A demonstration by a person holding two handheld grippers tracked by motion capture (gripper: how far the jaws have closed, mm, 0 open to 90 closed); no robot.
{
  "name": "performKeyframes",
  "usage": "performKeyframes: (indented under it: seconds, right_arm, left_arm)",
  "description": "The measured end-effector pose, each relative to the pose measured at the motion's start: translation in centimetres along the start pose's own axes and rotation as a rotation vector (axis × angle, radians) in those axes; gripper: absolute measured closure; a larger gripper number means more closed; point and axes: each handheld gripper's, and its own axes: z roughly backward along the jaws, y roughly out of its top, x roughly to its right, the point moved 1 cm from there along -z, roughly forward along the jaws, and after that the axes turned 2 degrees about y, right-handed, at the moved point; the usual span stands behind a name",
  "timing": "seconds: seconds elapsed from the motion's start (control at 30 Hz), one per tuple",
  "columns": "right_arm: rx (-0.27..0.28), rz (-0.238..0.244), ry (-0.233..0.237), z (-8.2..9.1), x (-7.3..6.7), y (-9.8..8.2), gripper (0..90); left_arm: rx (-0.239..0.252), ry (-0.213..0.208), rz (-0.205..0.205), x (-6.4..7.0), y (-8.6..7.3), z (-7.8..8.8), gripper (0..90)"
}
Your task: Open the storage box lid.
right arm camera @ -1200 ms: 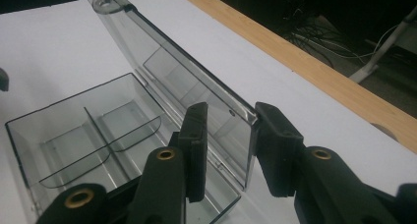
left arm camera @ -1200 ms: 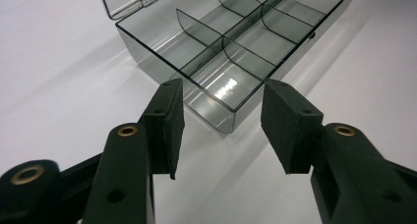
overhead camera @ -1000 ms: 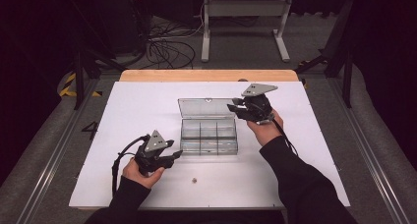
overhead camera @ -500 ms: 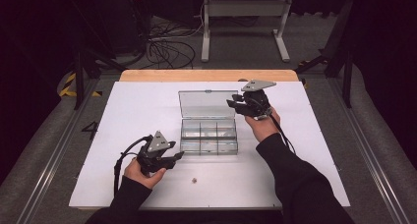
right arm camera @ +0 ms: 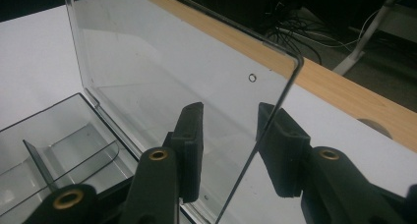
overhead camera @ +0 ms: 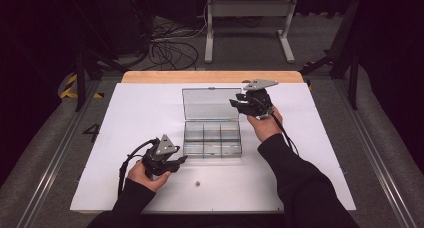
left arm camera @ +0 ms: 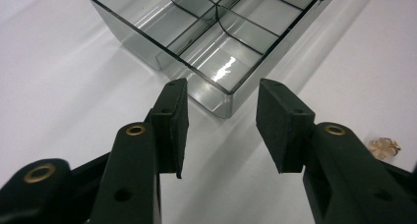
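A clear plastic compartment box (overhead camera: 212, 138) sits mid-table with its lid (overhead camera: 210, 104) standing up at the back. My right gripper (overhead camera: 236, 104) is at the lid's right edge. In the right gripper view the lid (right arm camera: 162, 67) edge passes between the jaws of that gripper (right arm camera: 230, 130), close to the right pad, with a gap on the left; the jaws have just been opening. My left gripper (overhead camera: 180, 162) hovers low by the box's front left corner (left arm camera: 216, 42). Its jaws (left arm camera: 221, 121) are open with nothing between them and have just been closing a little.
A small gold-coloured piece (overhead camera: 198, 183) lies on the white table sheet (overhead camera: 125, 118) in front of the box, right of the left gripper (left arm camera: 385, 147). The box compartments look empty. A wooden strip (overhead camera: 150, 77) marks the table's far edge.
The lid's top edge stands higher than a second ago, with the right gripper following it slightly. The left gripper has barely moved.
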Motion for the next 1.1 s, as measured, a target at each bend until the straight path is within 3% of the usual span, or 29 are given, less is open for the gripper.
performKeyframes:
  seconds: [0.2, 0.6, 1.1]
  right_arm:
    - [-0.003, -0.007, -0.005, -0.3, 0.1, 0.1, 62.1]
    - [-0.014, -0.011, -0.014, -0.9, 0.5, 0.0, 60.3]
    - [-0.050, -0.037, -0.015, -2.1, 1.0, -0.7, 54.8]
  left_arm:
    - [-0.013, 0.025, -0.010, 0.0, 0.1, -0.3, 60.9]
    - [-0.031, 0.030, -0.021, 0.0, 0.2, -0.4, 64.9]
    - [-0.038, 0.005, -0.007, 0.1, 0.2, -0.4, 70.2]
